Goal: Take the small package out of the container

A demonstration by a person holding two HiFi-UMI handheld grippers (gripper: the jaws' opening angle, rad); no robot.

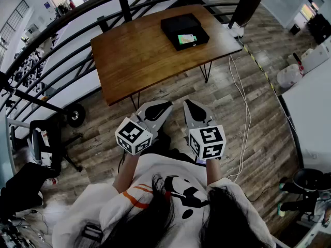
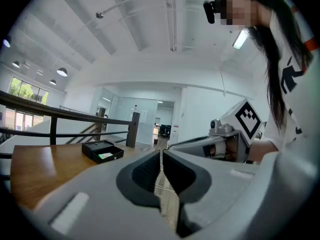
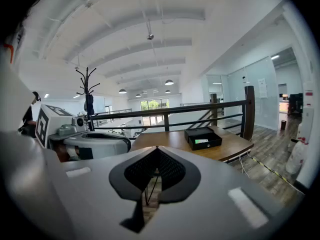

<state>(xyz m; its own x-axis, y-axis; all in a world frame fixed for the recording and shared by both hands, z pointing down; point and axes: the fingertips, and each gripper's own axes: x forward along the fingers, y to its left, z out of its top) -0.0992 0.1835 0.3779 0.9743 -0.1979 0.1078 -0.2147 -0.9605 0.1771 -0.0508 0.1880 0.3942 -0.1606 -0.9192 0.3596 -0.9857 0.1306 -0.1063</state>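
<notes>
On far right part of wooden table (image 1: 145,61), head view: open-topped black container (image 1: 184,31) is seen, small package (image 1: 187,39), pale green, lying flat inside. Short of table, over floor, left gripper (image 1: 163,106) and right gripper (image 1: 190,105) are held, well apart from container.

Left gripper view: jaws pressed together, nothing between; container (image 2: 102,151) seen ahead on table.

Right gripper view: jaws closed, empty; package (image 3: 201,141) visible in container.

Package judged light, thin, perhaps slippery; best pinched at exposed edge, across flat faces.
</notes>
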